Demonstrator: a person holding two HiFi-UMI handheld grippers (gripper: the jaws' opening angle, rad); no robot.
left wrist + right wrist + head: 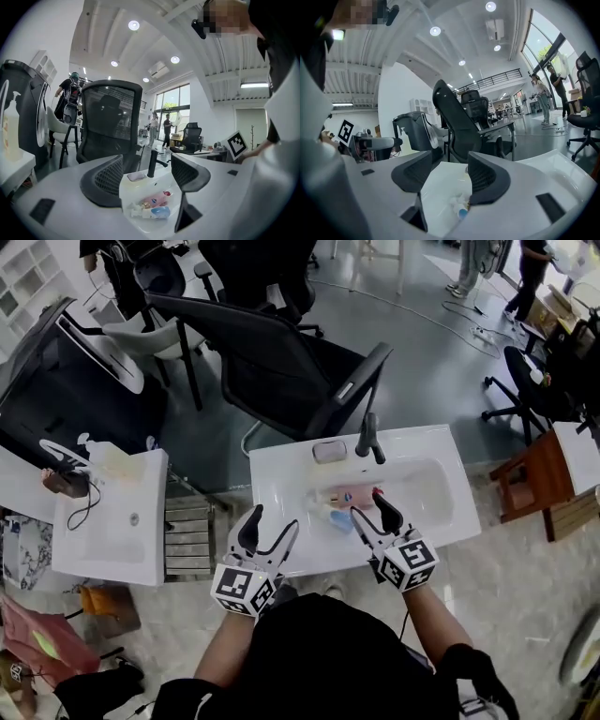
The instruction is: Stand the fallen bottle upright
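Two bottles lie on their sides in the white sink [441,442]: a pink bottle [350,495] and, in front of it, a white bottle with a blue end [330,517]. My left gripper [271,527] hovers open over the sink's front left rim, with nothing between its jaws. The left gripper view looks between those jaws at the pink bottle [157,198] and the white bottle [151,213], both fallen. My right gripper [368,505] is open just right of the bottles, over the basin. In the right gripper view the white bottle [459,205] lies below the right jaw.
A black faucet [368,435] and a soap bar [329,451] stand on the sink's back ledge. A black office chair [281,362] is behind the sink. A second white sink [112,521] is at the left, a wooden stool [539,474] at the right.
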